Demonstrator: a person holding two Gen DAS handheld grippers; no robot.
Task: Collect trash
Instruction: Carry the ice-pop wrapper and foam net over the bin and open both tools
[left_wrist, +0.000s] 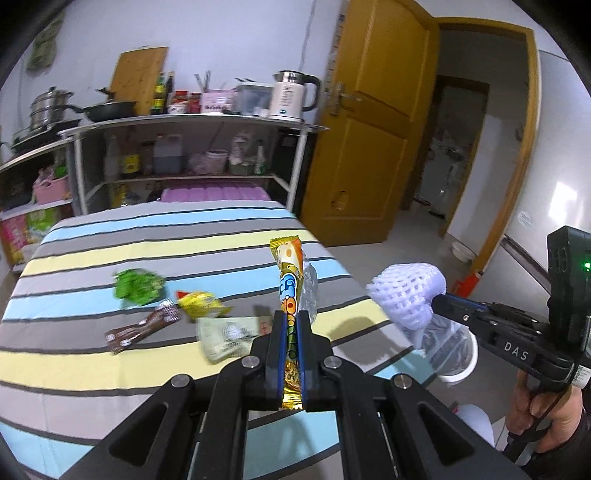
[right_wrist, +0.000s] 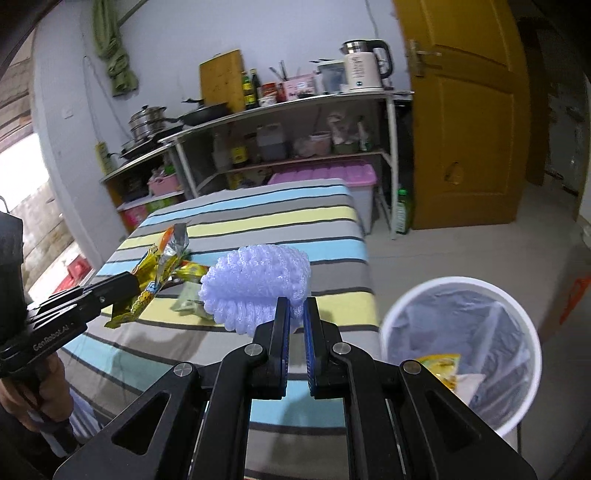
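I see even indoor light, daylight glaring at the window (right_wrist: 22, 173); wrappers (left_wrist: 140, 286) smear with motion blur, edges bend, corners go black.

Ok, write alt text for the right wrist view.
The right gripper is shut on a white foam fruit net above a striped table. To its right stands a lined white bin holding wrappers; at left, the left gripper holds a yellow snack wrapper.

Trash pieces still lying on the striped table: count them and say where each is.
4. Green wrapper farthest left; brown wrapper nearer the camera; yellow wrapper in the middle; pale packet just before the left gripper. More may hide behind it.
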